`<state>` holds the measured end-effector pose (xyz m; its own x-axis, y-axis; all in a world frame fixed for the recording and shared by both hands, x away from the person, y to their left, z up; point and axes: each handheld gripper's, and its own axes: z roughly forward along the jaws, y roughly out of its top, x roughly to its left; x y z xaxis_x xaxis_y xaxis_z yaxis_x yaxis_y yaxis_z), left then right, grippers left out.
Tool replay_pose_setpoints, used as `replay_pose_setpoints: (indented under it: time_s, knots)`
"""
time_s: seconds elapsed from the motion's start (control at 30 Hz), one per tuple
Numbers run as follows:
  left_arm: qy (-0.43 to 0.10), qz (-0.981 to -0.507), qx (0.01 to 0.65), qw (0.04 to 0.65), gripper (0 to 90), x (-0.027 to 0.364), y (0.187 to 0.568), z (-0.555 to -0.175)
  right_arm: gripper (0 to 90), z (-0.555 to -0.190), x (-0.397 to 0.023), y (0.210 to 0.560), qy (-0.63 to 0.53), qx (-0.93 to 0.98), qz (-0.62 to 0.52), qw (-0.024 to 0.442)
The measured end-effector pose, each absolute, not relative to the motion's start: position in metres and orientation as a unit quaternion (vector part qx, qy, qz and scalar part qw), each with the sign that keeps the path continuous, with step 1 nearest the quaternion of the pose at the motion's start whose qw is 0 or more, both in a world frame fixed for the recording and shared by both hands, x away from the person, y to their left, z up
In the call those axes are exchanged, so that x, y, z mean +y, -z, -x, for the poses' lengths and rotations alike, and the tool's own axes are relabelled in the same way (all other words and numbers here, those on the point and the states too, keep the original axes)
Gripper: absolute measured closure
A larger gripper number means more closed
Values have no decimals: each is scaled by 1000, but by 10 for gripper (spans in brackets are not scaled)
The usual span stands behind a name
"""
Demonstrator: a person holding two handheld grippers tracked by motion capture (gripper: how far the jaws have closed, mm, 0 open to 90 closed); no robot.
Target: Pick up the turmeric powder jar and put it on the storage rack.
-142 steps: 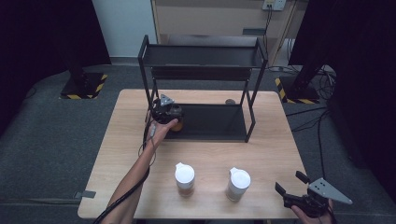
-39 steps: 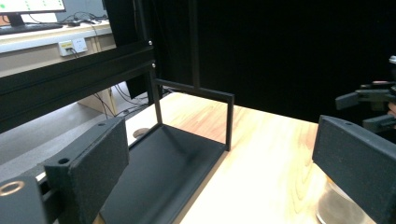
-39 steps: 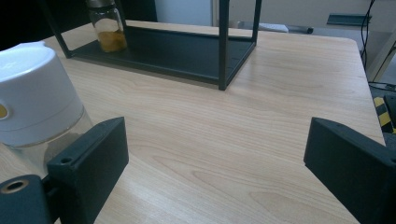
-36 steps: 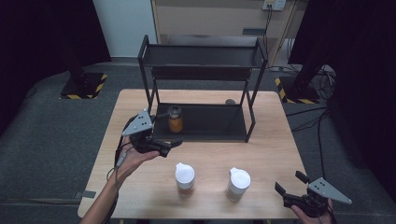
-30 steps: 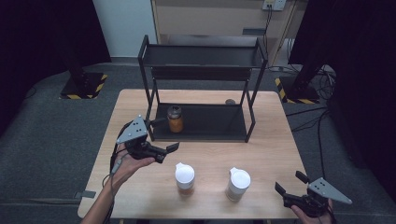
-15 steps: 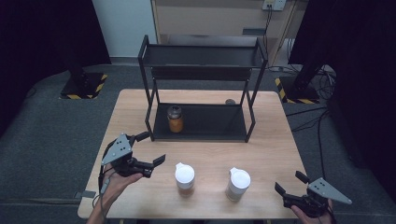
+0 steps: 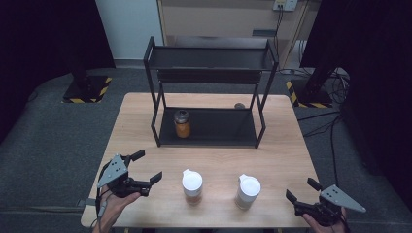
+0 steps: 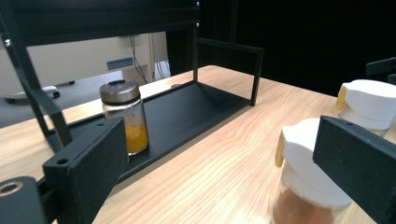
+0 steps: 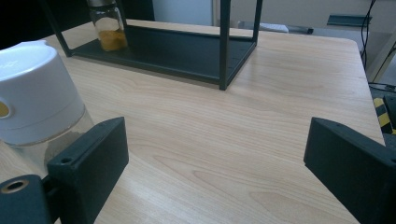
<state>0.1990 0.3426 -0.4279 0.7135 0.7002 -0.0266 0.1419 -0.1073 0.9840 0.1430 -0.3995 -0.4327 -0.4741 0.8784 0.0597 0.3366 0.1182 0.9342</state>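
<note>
The left gripper (image 7: 145, 168) hovers over the front-left of the desk (image 7: 277, 150), fingers spread and holding nothing. They point toward the near jar (image 7: 192, 185), a white-capped spice jar standing upright just to the gripper's right, toward the middle of the front edge. In the left gripper view that jar (image 8: 308, 186) sits just ahead between the fingers, nearer the right-hand one, so the opening is almost lined up with it. Its long axis is vertical, which suits a level side grasp round the glass body below the cap.

A second white-capped jar (image 7: 248, 191) stands upright beside the first, apart from it, with a clear gap between them. The right gripper (image 7: 303, 191) rests at the front-right corner, fingers also spread and empty; it is the nearer hand to that second jar, which lies to its left.

The rack (image 7: 209, 77) stands at the back of the desk, with an orange-filled jar (image 7: 181, 123) upright at the left end of its lower shelf. The rest of that shelf to the right is open, and bare desk lies between the rack and the front jars. Both front jars stand close to the near edge, so a push toward the person risks tipping one off.
</note>
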Motion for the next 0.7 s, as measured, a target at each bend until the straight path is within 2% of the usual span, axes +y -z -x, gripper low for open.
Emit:
replay_pose_setpoints:
  time_s: [0.7]
  knots:
    - [-234,-705,331,582,31,359,465,-179,67,-143,-399,433,-500,697,-436,271]
